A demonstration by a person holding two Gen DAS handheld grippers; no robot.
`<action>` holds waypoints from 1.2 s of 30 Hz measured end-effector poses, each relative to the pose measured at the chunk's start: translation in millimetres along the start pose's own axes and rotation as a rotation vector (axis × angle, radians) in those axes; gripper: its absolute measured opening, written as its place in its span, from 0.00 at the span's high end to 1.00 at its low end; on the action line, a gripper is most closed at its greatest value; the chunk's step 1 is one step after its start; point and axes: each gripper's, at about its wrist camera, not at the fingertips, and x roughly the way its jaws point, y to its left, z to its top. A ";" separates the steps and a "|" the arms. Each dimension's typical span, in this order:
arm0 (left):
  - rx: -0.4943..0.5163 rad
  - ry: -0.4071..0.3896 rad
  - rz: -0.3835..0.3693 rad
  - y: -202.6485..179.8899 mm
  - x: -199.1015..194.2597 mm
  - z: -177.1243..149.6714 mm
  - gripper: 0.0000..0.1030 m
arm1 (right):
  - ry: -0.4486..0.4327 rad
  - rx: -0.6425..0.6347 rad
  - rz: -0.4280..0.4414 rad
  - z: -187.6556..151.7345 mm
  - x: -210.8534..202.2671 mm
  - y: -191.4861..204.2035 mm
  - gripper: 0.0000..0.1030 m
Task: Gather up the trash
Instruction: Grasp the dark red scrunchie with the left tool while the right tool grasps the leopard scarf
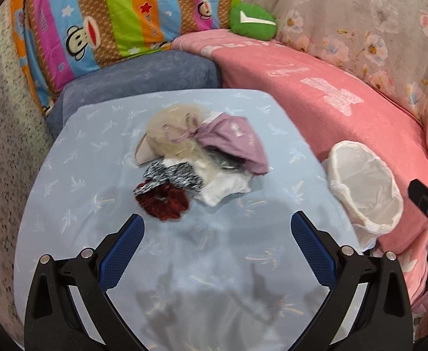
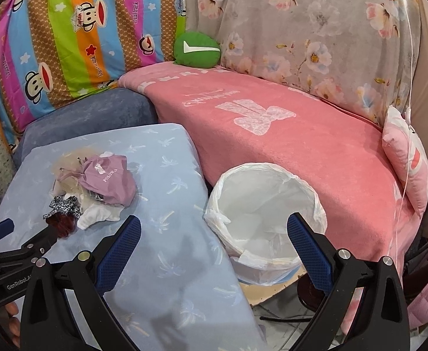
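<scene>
A heap of trash (image 1: 196,158) lies mid-table on the light blue cloth (image 1: 67,193): a mauve drawstring pouch (image 1: 234,143), beige fluff, white paper, a black-and-white scrap and a dark red scrunchie (image 1: 164,201). My left gripper (image 1: 217,228) hovers open just short of the scrunchie, nothing between its blue pads. The right wrist view shows the same heap (image 2: 97,193) at left. My right gripper (image 2: 214,229) is open, empty, above the table edge and the white-lined bin (image 2: 263,219). The left gripper (image 2: 24,234) shows at the lower left, near the scrunchie (image 2: 63,223).
The bin (image 1: 366,187) stands right of the table against a pink-covered sofa (image 1: 316,93). A green cushion (image 1: 253,22), a striped cartoon blanket (image 1: 103,20) and a floral cover (image 1: 360,23) lie behind. A blue-grey cushion (image 1: 143,73) sits beyond the table. A dark cable lies on the floor (image 2: 278,318).
</scene>
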 end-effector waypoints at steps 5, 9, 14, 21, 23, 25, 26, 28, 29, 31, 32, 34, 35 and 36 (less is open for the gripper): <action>-0.038 0.043 0.012 29.8 20.3 -3.4 0.07 | 0.000 0.005 0.050 5.5 17.1 22.9 0.06; -0.086 0.068 0.027 56.6 37.5 -3.3 0.07 | 0.011 0.012 0.098 9.8 34.5 42.9 0.06; -0.156 0.123 0.019 86.3 65.2 -6.3 0.10 | 0.029 -0.006 0.132 10.9 54.1 69.7 0.06; -0.259 0.183 -0.051 112.6 91.0 -3.9 0.27 | 0.076 -0.029 0.203 8.1 77.8 105.8 0.07; -0.266 0.187 -0.080 112.9 95.4 -2.2 0.33 | 0.086 -0.042 0.227 7.2 83.7 118.7 0.10; -0.259 0.188 -0.102 111.1 101.5 -1.0 0.39 | 0.103 -0.049 0.258 6.2 89.7 130.2 0.15; -0.255 0.192 -0.109 110.4 105.1 -1.1 0.46 | 0.114 -0.051 0.277 5.6 93.2 137.0 0.18; -0.258 0.216 -0.143 109.8 114.0 -2.7 0.58 | 0.133 -0.058 0.309 4.9 99.0 148.6 0.25; -0.262 0.217 -0.156 111.4 115.9 -2.0 0.65 | 0.142 -0.065 0.323 3.9 102.3 155.0 0.29; -0.256 0.207 -0.190 112.0 112.8 -1.2 0.78 | 0.165 -0.085 0.352 1.6 109.0 168.6 0.36; -0.258 0.206 -0.197 113.0 111.6 0.0 0.82 | 0.173 -0.094 0.363 0.7 111.9 173.9 0.40; -0.251 0.196 -0.206 116.5 107.2 0.7 0.85 | 0.194 -0.112 0.389 -2.3 118.6 187.4 0.43; -0.249 0.193 -0.206 119.0 105.5 1.0 0.86 | 0.207 -0.121 0.403 -3.9 122.6 194.4 0.45; -0.249 0.189 -0.211 122.5 104.0 1.1 0.86 | 0.216 -0.127 0.414 -5.7 125.1 198.8 0.46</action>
